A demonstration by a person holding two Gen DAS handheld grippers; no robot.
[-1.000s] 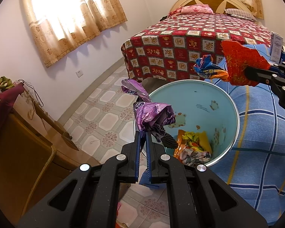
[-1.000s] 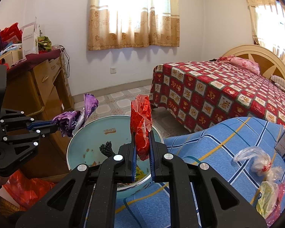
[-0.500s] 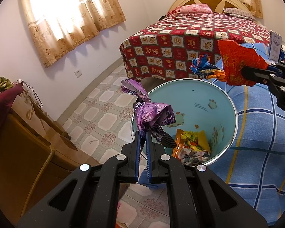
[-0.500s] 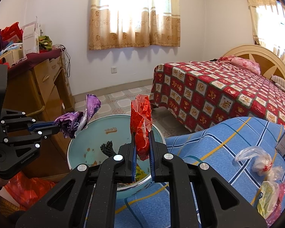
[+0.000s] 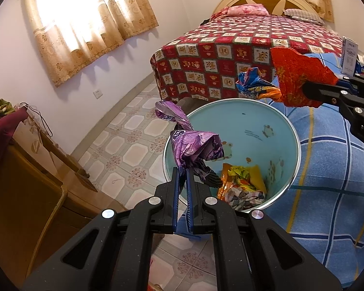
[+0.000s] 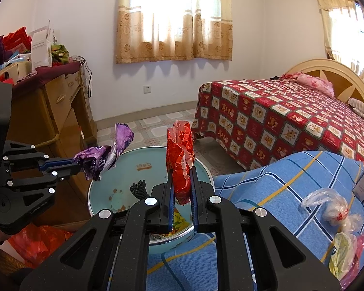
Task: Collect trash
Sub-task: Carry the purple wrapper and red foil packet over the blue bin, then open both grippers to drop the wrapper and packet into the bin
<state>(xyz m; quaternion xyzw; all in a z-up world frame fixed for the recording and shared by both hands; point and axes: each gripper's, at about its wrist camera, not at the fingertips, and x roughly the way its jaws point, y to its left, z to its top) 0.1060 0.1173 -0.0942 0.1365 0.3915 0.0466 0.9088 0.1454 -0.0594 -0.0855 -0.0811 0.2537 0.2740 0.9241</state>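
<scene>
Cut off at 3 o'clock in the left wrist view: body of the right gripper (image 5: pixel 310 91). Hidden behind the purple wrapper (image 5: pixel 194 145) and jaws: near wall of the trash bin (image 5: pixel 274 123). Cropped at 4 o'clock in the right wrist view: pink bag (image 6: pixel 359 264). Too small to read: box (image 6: pixel 40 48) print.

- Left wrist view is looking down, close, into the blue bin (image 5: pixel 254 131), frame centre.
- Right wrist view is facing level across the same bin (image 6: pixel 143 167), lower centre; both are sharing the red-checked bed (image 5: pixel 242 55) (image 6: pixel 267 118).

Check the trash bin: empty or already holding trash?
Partly filled. Crumpled colourful wrappers lie at the bottom of the light blue bin; most of its inner wall is bare.
</scene>
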